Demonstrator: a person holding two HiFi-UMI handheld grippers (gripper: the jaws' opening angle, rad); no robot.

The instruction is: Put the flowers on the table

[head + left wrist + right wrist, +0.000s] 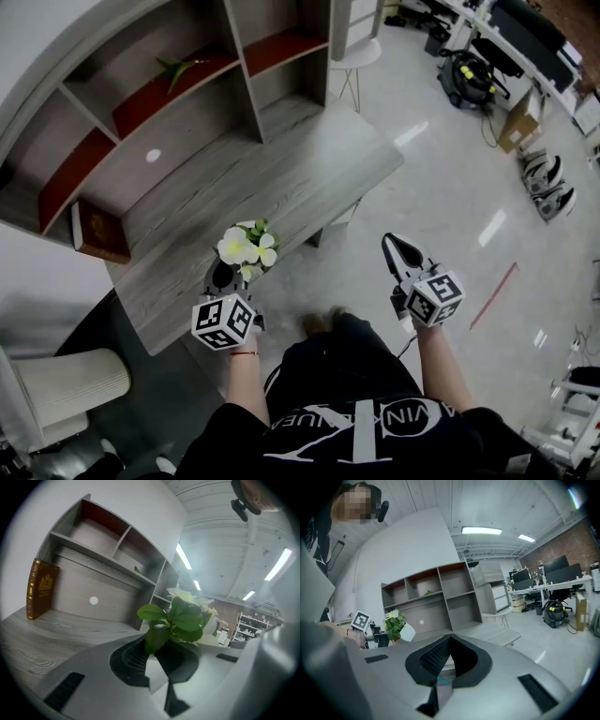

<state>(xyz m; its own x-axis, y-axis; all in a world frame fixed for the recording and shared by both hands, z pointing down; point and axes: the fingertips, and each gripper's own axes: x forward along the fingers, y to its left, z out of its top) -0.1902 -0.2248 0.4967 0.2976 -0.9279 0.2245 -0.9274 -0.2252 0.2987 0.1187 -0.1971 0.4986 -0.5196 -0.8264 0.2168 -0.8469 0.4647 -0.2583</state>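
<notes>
My left tool is clamped on the flowers, a small bunch of pale blooms and green leaves in a white pot. In the left gripper view the leaves rise right out of the tool's dark pads, which are closed tight around the base of the plant.

From the head view, the flowers sit at 12 o'clock from my left hand, over the near edge of the grey wooden table. I cannot tell whether the pot touches the tabletop or is held just above it.

At 10 o'clock from the flowers, a brown book stands upright at the table's far left, against the shelf unit that runs along the back of the table.

My right tool is at 3 o'clock from the left one, well apart from it, held over the glossy floor beside the table. In the right gripper view its pads are pressed together with nothing between them.
</notes>
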